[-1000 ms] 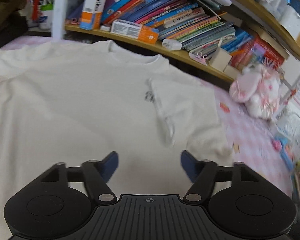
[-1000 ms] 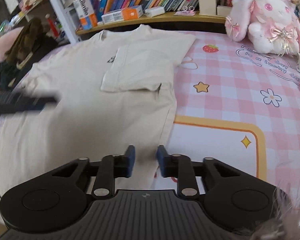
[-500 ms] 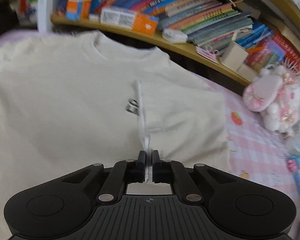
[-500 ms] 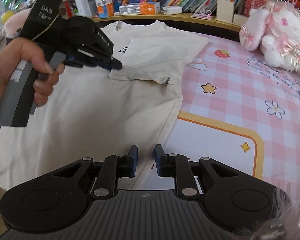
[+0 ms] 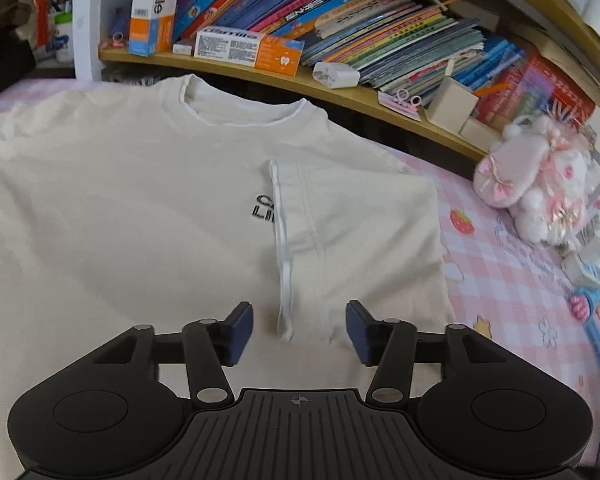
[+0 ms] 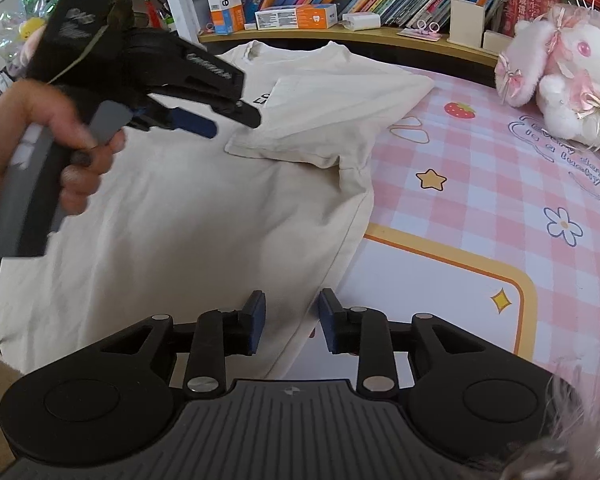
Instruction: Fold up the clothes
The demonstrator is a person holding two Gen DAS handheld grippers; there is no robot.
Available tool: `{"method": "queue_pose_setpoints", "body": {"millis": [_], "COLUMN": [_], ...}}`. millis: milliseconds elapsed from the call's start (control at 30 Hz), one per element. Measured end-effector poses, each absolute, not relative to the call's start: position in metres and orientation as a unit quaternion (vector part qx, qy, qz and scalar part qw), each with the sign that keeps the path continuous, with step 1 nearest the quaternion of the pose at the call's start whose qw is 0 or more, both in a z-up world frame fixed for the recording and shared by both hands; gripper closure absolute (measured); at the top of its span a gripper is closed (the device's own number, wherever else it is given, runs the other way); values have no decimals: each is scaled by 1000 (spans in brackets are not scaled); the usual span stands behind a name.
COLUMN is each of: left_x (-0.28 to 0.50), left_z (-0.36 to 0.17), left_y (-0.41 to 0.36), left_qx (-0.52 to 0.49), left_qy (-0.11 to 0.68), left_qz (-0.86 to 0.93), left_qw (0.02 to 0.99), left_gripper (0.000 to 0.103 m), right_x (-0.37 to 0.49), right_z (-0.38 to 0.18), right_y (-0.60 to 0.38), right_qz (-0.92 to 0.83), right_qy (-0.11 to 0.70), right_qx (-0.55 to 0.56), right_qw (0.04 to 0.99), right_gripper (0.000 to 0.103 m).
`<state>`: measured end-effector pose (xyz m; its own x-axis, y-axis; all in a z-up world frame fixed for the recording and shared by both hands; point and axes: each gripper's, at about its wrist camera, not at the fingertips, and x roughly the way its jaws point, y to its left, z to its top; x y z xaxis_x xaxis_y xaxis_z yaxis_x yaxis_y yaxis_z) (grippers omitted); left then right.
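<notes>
The cream T-shirt [image 5: 140, 208] is lying flat on the pink checked cover [image 6: 480, 208], its sleeve [image 5: 356, 240] folded in over the chest, while the left gripper [image 5: 300, 326] and right gripper [image 6: 291, 322] are both hovering with fingers apart, gripping nothing. The sleeve is risking flopping back if a finger drags its hem. "usmile" is showing on the box [image 5: 154, 4].
</notes>
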<state>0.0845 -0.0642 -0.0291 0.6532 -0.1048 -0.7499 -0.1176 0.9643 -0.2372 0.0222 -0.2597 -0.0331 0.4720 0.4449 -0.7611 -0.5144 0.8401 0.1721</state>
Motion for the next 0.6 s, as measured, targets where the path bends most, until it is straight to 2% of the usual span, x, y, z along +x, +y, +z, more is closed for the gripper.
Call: {"method": "queue_pose_setpoints", "body": {"millis": [67, 133, 300, 367, 600], "left_x": [67, 47, 0, -17, -50], "left_z": [-26, -24, -25, -26, -37], "left_y": [-65, -66, -68, -70, -76], "left_qx": [-119, -99, -45, -31, -1], "left_qy": [412, 410, 427, 432, 454], "left_qz": [3, 1, 1, 4, 11], "left_qw": [903, 907, 903, 901, 891], "left_gripper": [38, 35, 33, 27, 26], "right_x": [24, 32, 71, 83, 125], "right_z": [-33, -31, -24, -26, -32], "right_y": [-262, -269, -283, -280, -269], "right_qz": [272, 250, 211, 209, 201], "right_qy": [432, 432, 420, 427, 452], "right_qx": [-34, -14, 32, 44, 85], "right_qw": [859, 867, 882, 878, 865], "right_gripper": [75, 74, 73, 73, 73]}}
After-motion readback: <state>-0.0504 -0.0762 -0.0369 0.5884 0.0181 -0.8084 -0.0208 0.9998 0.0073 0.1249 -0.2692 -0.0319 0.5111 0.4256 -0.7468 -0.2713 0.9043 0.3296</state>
